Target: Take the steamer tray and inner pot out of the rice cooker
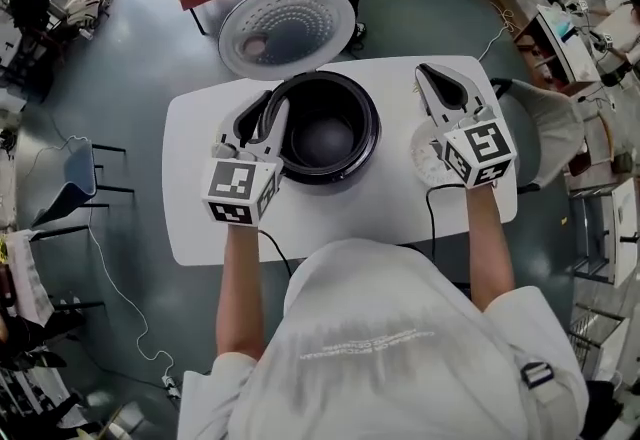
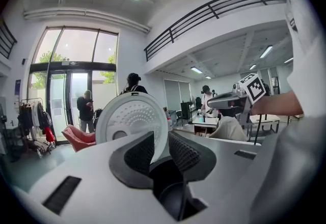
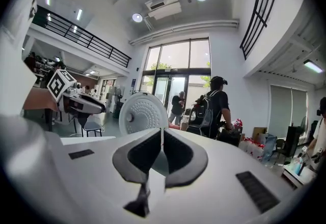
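- I am watching the left claw (image 1: 272, 110) hovering over the left rim of the rice cooker (image 1: 372, 118). Its jaws are standing apart with a narrow gap and are pressing on nothing.
- The black inner pot (image 1: 325, 138) is sitting in the cooker, just below that claw's tips and to their right.
- The open lid (image 1: 287, 33) is standing up beyond the left claw and is showing through the gap between its jaws.
- The white table (image 1: 330, 218) is carrying the cooker, which is sitting between the two claws.
- The steamer tray (image 1: 425, 156) is lying flat on the table, out of the cooker and beneath the right claw.
- I am reading the right claw (image 3: 162, 134) as closed. Its jaws are meeting at the tips with nothing between them, and it is hovering above the tray.
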{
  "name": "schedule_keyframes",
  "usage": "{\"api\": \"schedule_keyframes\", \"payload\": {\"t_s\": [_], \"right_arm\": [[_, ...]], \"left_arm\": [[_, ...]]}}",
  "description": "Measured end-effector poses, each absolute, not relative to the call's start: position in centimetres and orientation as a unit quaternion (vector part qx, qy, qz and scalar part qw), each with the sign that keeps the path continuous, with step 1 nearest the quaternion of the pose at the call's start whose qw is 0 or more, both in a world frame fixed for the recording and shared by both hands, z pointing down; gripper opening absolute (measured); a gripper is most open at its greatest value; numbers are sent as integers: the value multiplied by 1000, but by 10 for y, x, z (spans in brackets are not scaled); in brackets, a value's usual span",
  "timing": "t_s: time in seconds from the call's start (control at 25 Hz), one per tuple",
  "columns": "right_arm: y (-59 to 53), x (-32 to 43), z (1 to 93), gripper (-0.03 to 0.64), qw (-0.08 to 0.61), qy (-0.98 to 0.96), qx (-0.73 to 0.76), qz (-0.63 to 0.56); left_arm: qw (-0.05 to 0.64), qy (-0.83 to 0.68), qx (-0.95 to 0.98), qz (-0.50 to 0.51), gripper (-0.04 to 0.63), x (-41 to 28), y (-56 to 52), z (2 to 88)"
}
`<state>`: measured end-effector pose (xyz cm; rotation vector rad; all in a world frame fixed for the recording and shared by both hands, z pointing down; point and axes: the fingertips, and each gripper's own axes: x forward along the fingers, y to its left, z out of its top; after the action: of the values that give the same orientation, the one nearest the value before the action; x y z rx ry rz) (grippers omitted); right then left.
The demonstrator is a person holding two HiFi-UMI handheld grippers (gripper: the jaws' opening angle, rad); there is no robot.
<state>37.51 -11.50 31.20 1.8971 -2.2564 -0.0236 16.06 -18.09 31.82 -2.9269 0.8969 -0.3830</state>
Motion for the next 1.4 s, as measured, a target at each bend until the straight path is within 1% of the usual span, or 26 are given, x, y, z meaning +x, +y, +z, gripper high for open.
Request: {"api": "schedule_keyframes", "payload": {"t_s": [0.2,0.4,0.44,0.48,0.52,0.76,0.92,1.04,1.4], "right_arm": [[-127,334,311,40,93,-773,627,6],[-135,302,324,44,98,-785,610,40],[-136,298,328,61,100,-786,608,47],[-137,296,332,93,101,-786,607,56],[-138,294,337,106,102,-787,605,65],[-139,292,373,160,119,-786,594,124],[-138,294,400,180,141,-785,581,165],[-137,297,418,202,154,-784,570,193],[-137,305,453,219,163,-785,543,248]], "left_arm": [[24,296,-947,-125,103,127,-196,323],[12,281,-949,-145,103,112,-203,340],[9,278,-949,-150,103,110,-204,345],[5,275,-949,-156,103,109,-205,350],[1,274,-948,-161,103,108,-206,355],[-33,268,-941,-205,103,106,-205,400],[-55,269,-929,-247,132,107,-204,431],[-68,277,-919,-270,134,107,-205,449],[-94,286,-902,-309,149,118,-203,477]]}}
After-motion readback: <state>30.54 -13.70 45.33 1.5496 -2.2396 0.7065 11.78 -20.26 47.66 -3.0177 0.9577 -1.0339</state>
